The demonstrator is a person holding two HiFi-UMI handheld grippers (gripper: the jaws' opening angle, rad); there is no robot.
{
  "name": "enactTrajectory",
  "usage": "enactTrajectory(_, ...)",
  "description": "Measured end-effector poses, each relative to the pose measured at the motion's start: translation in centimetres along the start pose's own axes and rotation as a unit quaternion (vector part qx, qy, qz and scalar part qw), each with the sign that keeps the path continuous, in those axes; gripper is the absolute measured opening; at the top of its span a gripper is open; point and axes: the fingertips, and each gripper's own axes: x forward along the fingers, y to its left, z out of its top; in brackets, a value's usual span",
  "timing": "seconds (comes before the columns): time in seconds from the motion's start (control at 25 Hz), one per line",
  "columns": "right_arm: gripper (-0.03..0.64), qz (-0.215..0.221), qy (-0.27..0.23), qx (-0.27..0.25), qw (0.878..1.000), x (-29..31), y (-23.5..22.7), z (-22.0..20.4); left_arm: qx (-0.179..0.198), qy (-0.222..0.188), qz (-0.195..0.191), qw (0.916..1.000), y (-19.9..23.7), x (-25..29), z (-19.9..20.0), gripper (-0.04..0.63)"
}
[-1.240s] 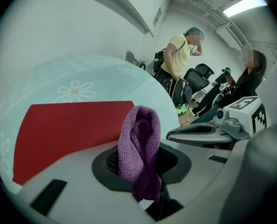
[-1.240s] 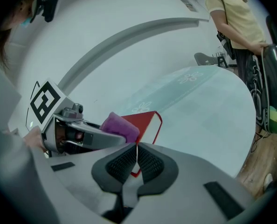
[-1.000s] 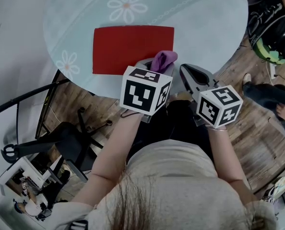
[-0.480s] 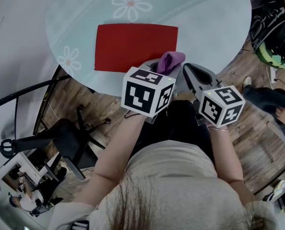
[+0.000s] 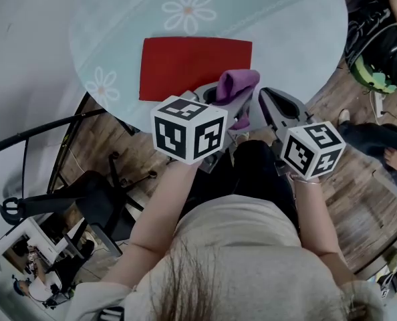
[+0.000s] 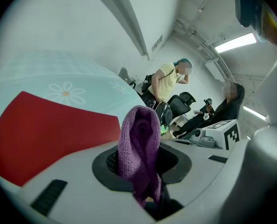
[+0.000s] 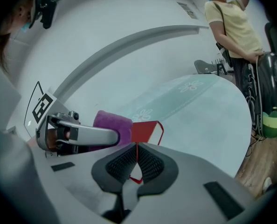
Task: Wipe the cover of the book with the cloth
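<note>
A red book (image 5: 192, 67) lies flat on the round pale-blue table (image 5: 285, 25) near its front edge; it also shows as a red slab (image 6: 45, 134) in the left gripper view and edge-on (image 7: 147, 131) in the right gripper view. My left gripper (image 5: 220, 97) is shut on a folded purple cloth (image 5: 236, 85), held just above the book's near right corner. The cloth (image 6: 139, 153) stands up between the jaws. My right gripper (image 5: 273, 102) sits to the right of it, shut with nothing held (image 7: 136, 158).
The table has white flower prints (image 5: 188, 10). A helmet and bags (image 5: 383, 59) lie on the wooden floor at the right, beside a person's legs (image 5: 379, 142). An office chair (image 5: 85, 199) stands under the table's left side. Two people (image 6: 169, 80) are in the background.
My left gripper has tipped and lifted a little, and the cloth has moved slightly forward toward the book. The right gripper has barely moved.
</note>
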Motion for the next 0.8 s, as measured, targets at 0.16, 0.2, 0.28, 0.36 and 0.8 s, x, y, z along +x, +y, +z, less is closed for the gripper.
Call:
enactTrajectory(0.16,0.023,-0.011,-0.006,-0.006,1.0,0.2,0.9,-0.1,0.001,-0.012,-0.007,0.9999,0.7,-2.0,0.5,0.11)
enactTrajectory(0.2,0.023,-0.014,-0.009,-0.006,1.0,0.3,1.2,-0.1,0.003,-0.013,-0.011,0.9999,0.9,-2.6,0.5,0.11)
enactTrajectory(0.28,0.023,-0.019,-0.017,-0.007,1.0,0.6,2.0,0.0,0.007,-0.013,-0.018,0.9997,1.5,-3.8,0.4,0.11)
enactTrajectory(0.36,0.023,-0.017,-0.027,-0.01,0.999,1.0,3.2,0.4,0.012,-0.017,-0.022,0.9995,2.3,-5.0,0.5,0.11)
enactTrajectory(0.8,0.021,-0.008,-0.089,-0.037,0.995,1.9,11.1,3.2,0.055,-0.063,-0.045,0.9955,5.2,-12.6,2.9,0.109)
